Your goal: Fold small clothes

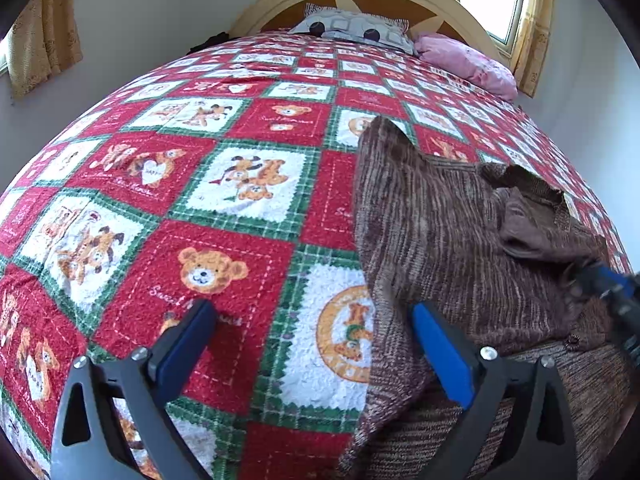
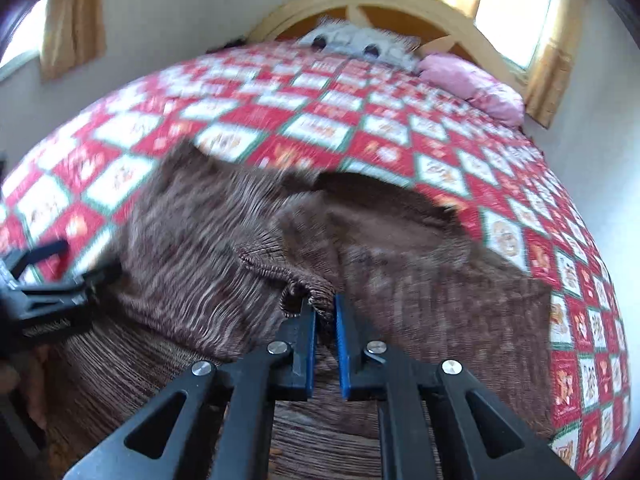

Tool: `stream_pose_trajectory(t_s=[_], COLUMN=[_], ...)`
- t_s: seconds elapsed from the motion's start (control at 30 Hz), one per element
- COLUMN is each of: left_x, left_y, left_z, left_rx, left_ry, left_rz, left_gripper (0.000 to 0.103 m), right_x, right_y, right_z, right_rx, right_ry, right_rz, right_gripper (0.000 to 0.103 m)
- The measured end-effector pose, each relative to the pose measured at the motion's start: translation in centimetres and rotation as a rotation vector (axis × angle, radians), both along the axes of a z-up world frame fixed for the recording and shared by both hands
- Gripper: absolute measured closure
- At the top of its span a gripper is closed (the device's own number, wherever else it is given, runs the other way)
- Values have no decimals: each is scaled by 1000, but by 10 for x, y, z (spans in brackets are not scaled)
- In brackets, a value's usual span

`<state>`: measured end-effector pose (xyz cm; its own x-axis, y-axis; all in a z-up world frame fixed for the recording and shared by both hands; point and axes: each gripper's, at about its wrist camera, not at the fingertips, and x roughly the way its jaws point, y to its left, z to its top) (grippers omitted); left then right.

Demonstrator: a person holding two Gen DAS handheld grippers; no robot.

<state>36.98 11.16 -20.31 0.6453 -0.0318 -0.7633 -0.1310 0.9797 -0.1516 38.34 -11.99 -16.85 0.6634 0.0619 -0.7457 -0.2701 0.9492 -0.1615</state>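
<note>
Left wrist view: one brown ribbed knit (image 1: 432, 232), rumpled, on right side of quilt (image 1: 224, 184) on bed; two pillows, grey (image 1: 352, 26) and pink (image 1: 468, 62). Left claw (image 1: 316, 320) spread wide, angled down, one finger over quilt, other at knit's edge, nothing held.

Right wrist view: blurred. Right claw (image 2: 325, 304) pinched tight on knit's ribbed hem (image 2: 280, 270), angled down.

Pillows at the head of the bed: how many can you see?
2. A grey patterned pillow lies centred against the headboard, and a pink pillow lies to its right near the window. Others may be hidden.
</note>
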Motion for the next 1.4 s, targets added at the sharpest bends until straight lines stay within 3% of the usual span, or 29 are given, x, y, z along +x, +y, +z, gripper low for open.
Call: stream_pose_trajectory(t_s=[0.1, 0.23, 0.37, 0.43, 0.5, 0.53, 0.57, 0.63, 0.73, 0.8, 0.87, 0.9, 0.93, 1.0, 1.07, 1.2, 1.4], left_x=[1, 2, 2, 2, 3, 3, 3, 3, 3, 2, 3, 3, 2, 3, 3, 3, 2], left_y=[1, 0, -1, -1, -1, -1, -1, -1, -1, -1, 0, 0, 0, -1, 0, 0, 2], left_z=[0, -1, -1, -1, -1, -1, -1, -1, -1, -1, -1, -1, -2, -2, -2, -2, -2], left_rx=[-5, 5, 8, 9, 9, 8, 8, 7, 5, 2, -2, -4, -5, -4, -7, -19, -29], left_ry=[1, 6, 7, 7, 8, 7, 7, 8, 7, 6, 6, 5, 5, 7, 6, 1, -1], left_rz=[-2, -4, -6, -5, -6, -7, -6, -6, -7, -7, -9, -9, -8, -10, -10, -11, -10], left_gripper=[1, 1, 1, 0, 0, 0, 0, 0, 0, 0, 0, 0, 0, 0, 0, 0, 0], right_x=[-4, 10, 14, 9, 3, 0, -1, 6, 36, 64, 73, 75, 75, 75, 67, 40, 25], right_y=[-25, -76, -111, -96, -65, -44, -31, 0, 17, 7, -17, -38, -54, -83, -94, -89, -61], right_z=[13, -7, -24, -15, -3, 3, 6, 5, -15, -36, -27, -16, -12, -7, -1, -1, -22], right_rx=[81, 228, 204, 192, 195, 235, 276, 365, 417, 434, 438, 360, 332, 389, 389, 427, 347], right_ry=[-13, 108, 102, 61, 20, 21, 33, 91, 183, 256, 171, 75, 41, 54, 64, 133, 197], right_rz=[-60, -178, -372, -281, -126, -10, 62, 187, 181, 69, -29, -168, -251, -320, -309, -180, -102], right_gripper=[98, 97, 97, 95, 68, 39, 29, 29, 29, 29, 30, 30, 29, 29, 29, 31, 67])
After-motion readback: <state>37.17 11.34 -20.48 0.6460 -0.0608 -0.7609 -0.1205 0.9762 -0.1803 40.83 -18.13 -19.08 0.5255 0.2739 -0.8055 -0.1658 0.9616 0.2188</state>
